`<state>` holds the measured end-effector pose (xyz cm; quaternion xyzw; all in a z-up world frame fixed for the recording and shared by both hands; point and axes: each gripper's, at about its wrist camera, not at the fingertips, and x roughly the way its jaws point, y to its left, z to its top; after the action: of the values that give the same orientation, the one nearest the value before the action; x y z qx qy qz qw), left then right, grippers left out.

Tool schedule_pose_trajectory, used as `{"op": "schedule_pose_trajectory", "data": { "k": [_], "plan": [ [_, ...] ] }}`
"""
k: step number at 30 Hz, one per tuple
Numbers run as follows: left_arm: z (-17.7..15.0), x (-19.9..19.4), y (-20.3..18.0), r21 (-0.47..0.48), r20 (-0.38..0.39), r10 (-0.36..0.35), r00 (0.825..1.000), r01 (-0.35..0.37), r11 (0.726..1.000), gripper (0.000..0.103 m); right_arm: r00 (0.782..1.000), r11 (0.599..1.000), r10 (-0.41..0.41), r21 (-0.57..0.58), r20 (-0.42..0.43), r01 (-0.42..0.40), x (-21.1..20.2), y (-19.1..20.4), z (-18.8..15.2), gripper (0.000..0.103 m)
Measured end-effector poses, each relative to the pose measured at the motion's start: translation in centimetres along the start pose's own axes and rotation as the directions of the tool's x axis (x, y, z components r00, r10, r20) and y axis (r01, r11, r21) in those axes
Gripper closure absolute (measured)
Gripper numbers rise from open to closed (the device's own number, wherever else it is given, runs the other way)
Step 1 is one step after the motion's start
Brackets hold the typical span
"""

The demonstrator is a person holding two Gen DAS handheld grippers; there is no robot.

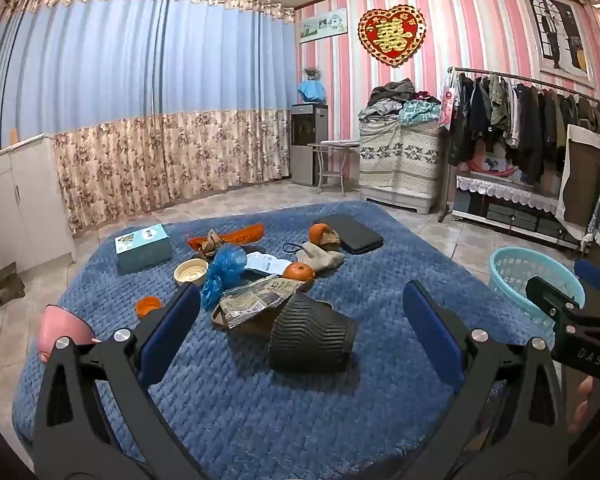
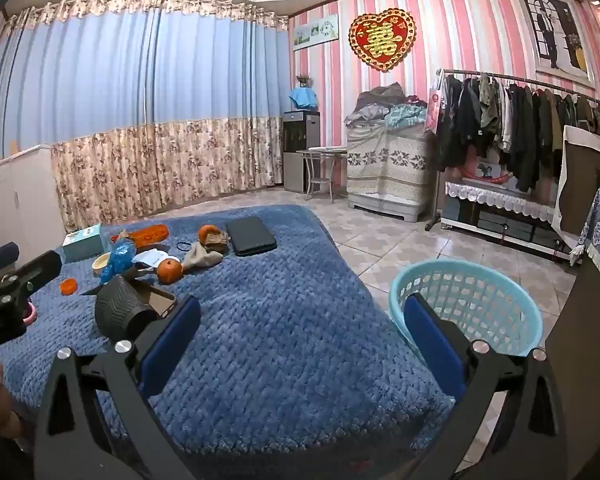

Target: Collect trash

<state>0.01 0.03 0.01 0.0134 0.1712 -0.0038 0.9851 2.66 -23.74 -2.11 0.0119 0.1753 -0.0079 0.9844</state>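
We hold our left gripper point(image 1: 300, 328) wide apart and empty above the blue quilted blanket point(image 1: 260, 400), its jaws framing the black ribbed plastic cup point(image 1: 312, 338) lying on its side, likely our first pick. Just behind it lie a crumpled newspaper sheet point(image 1: 256, 298), a crinkled blue plastic bag point(image 1: 226, 268), whole oranges and scraps of peel, all clustered mid-blanket. Our right gripper point(image 2: 302, 340) is also spread and empty, hovering near the light blue plastic mesh basket point(image 2: 466, 304) standing on the tiled floor beside the blanket, probably where the trash goes.
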Motion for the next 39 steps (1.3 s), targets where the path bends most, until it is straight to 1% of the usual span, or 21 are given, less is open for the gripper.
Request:
{"op": "schedule_pose_trajectory", "data": {
  "k": [9,11,31,32,39],
  "plan": [
    [0.15,-0.41,-0.37,0.004,0.01,-0.002,1.0,0.001,1.0,0.005,1.0,1.0,0.0,0.002,0.004,0.0,-0.12,-0.02,-0.01,0.004],
    [0.03,0.06,0.01,-0.006,-0.005,-0.002,1.0,0.002,1.0,0.005,1.0,1.0,-0.002,-0.002,0.004,0.002,-0.05,0.04,-0.05,0.004],
    [0.06,0.11,0.03,-0.008,-0.005,0.0,1.0,0.0,1.0,0.005,1.0,1.0,-0.001,-0.001,0.006,0.001,-0.1,0.05,-0.07,0.004],
    [0.06,0.12,0.03,-0.008,-0.006,-0.001,1.0,0.001,1.0,0.005,1.0,1.0,-0.002,-0.001,0.007,0.002,-0.04,-0.2,0.45,0.004],
    [0.07,0.11,0.01,-0.007,-0.006,0.0,1.0,0.0,1.0,0.005,1.0,1.0,-0.002,-0.002,0.007,0.002,0.01,-0.19,0.41,0.004]
  ]
}}
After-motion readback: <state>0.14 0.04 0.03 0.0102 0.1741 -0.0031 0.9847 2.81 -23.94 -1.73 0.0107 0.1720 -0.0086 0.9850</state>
